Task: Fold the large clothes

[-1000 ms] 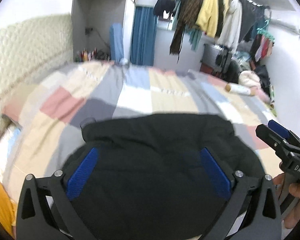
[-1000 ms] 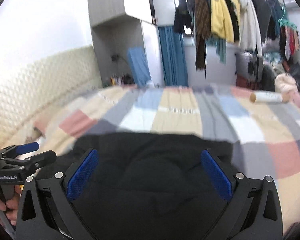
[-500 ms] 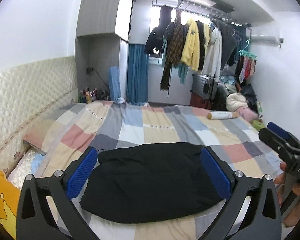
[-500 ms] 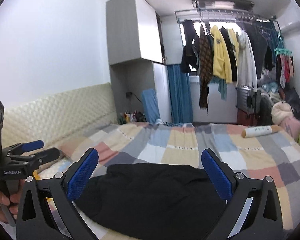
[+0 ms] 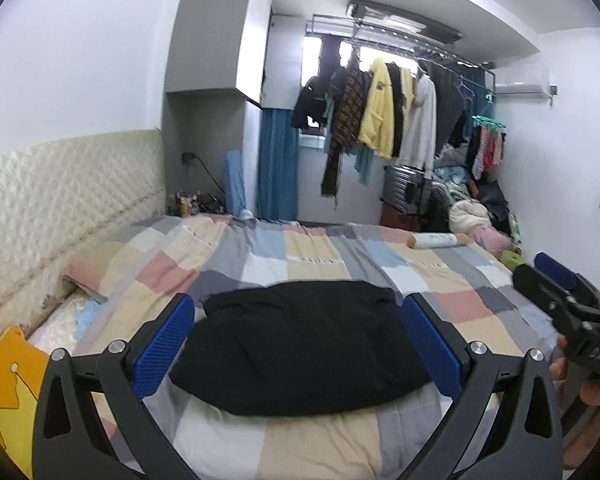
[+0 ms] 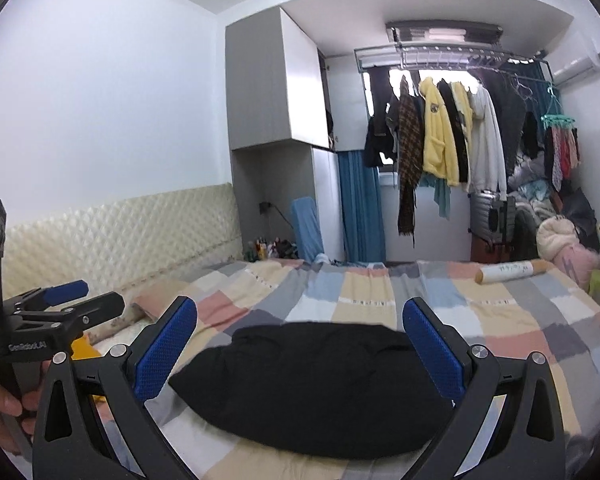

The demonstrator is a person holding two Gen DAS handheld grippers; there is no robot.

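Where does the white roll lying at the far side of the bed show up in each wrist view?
Left wrist: the white roll lies right of centre, on the patchwork bedspread, beyond the black garment.
Right wrist: the white roll lies further right, at the bedspread's far edge.
Shared landmark: the yellow jacket hanging on the rail, up and left of the roll.

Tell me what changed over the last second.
Both grippers pulled up and back from the black garment: it filled the views a second ago and now lies whole, folded, on the bed. The left gripper and right gripper were open throughout, holding nothing. The garment, the roll at the bed's far side and the hanging clothes stayed put.
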